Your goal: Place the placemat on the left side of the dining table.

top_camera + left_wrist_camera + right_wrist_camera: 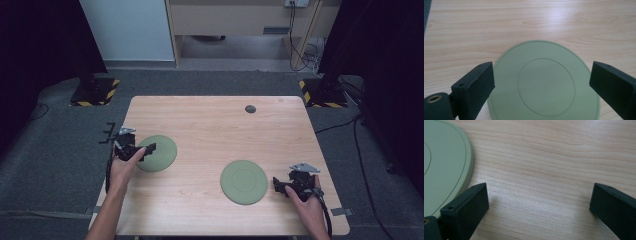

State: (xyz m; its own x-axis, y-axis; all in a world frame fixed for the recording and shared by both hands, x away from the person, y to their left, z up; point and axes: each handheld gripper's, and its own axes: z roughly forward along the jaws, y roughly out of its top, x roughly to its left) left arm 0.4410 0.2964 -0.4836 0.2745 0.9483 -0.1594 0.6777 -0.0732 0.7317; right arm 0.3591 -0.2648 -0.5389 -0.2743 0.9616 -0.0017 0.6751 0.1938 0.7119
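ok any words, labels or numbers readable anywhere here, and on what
None can be read.
Left green plate: plain, just moulded rings.
Right green plate: no print.
Table: bare wood grain.
Yellow-black striped bases on the floor: hazard stripes, no lettering.

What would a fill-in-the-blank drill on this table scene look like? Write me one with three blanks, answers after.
1. The number of green discs lying flat on the wooden table is ____.
2. The fingers of the left gripper stand ____, with the left green disc between them.
3. In the high view, the right gripper sits just to the ____ of the right green disc.

Missing words: two; open; right
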